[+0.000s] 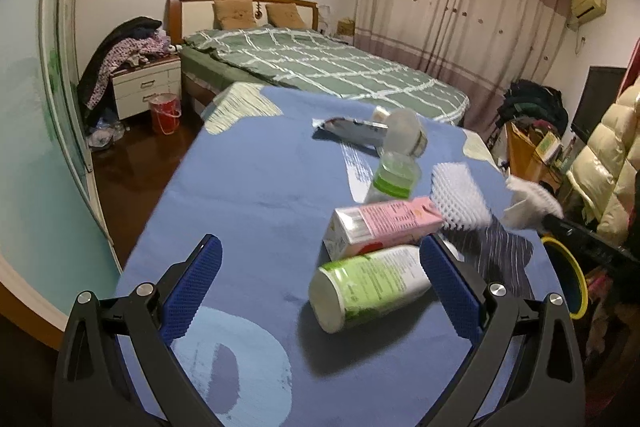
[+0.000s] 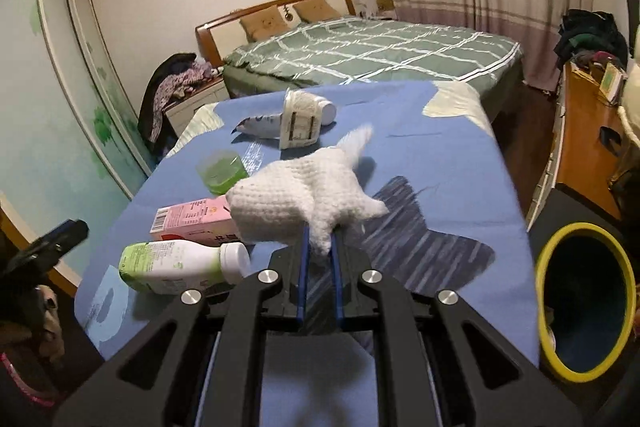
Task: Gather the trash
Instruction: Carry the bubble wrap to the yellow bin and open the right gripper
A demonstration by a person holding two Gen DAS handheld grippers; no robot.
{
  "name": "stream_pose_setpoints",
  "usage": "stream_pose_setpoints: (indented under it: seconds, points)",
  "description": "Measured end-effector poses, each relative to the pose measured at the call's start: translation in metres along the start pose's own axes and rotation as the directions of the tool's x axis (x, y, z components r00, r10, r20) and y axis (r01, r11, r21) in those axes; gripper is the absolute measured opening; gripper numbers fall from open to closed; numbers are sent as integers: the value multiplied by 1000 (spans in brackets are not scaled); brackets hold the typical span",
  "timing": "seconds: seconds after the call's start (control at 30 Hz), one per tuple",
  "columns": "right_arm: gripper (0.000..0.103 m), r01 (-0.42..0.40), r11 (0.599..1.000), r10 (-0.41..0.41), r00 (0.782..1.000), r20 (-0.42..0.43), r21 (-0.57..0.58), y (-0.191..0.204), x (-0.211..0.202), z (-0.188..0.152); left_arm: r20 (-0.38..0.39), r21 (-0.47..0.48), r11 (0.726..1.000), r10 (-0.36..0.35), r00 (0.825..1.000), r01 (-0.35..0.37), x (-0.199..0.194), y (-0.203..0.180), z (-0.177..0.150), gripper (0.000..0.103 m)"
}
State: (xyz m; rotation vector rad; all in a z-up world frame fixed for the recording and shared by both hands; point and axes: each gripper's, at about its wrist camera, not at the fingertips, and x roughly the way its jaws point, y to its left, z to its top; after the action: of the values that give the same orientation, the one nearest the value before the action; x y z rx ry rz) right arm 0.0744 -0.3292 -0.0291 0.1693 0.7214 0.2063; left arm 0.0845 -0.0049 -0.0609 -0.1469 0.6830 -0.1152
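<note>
The right gripper [image 2: 320, 247] has its blue-padded fingers [image 2: 305, 267] pinched on a white foam fruit-net sleeve [image 2: 296, 199], held up above the blue cloth-covered tabletop [image 2: 460, 163]. To the right of those fingers stands a yellow-rimmed dark bin [image 2: 584, 311], just beside the tabletop's edge. The left gripper [image 1: 320, 291] has its fingers spread wide, holding nothing; between their tips lies a white-and-green plastic drink bottle [image 1: 368, 287] on its side, with a pink carton [image 1: 380, 227] just beyond it.
</note>
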Motion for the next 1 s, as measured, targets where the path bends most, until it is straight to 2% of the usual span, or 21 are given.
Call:
stream_pose_setpoints:
  seconds: [0.2, 0.3, 0.33, 0.4, 0.43, 0.6, 0.73, 0.93, 1.0]
  points:
    - [10, 123, 990, -125, 992, 25, 71, -44, -19, -12, -64, 15, 999, -35, 997, 36, 17, -6, -19, 98]
    - [10, 225, 965, -229, 973, 16, 134, -82, -24, -22, -84, 24, 998, -50, 995, 52, 25, -10, -28, 98]
    - [10, 280, 947, -285, 959, 7, 159, -99, -26, -27, -86, 29, 998, -53, 995, 56, 28, -11, -30, 98]
    - [10, 339, 920, -344, 939, -12, 196, -122, -26, -34, -90, 43, 997, -59, 994, 63, 33, -14, -35, 98]
    - [10, 383, 897, -387, 922, -29, 220, -140, -27, -40, -93, 49, 996, -63, 994, 68, 35, -16, -37, 98]
    - [13, 503, 818, -495, 863, -105, 279, -196, -18, -61, -103, 69, 994, -83, 991, 90, 44, -24, -41, 98]
    - [29, 566, 766, -548, 823, -150, 305, -223, -13, -75, -120, 80, 993, -80, 990, 90, 54, -31, -41, 98]
    - [40, 578, 756, -569, 812, -126, 307, -225, -20, -80, -160, 73, 993, -81, 984, 94, 69, -36, -42, 98]
    - [41, 567, 762, -561, 819, -119, 313, -225, -22, -81, -177, 73, 990, -104, 979, 119, 73, -41, -44, 98]
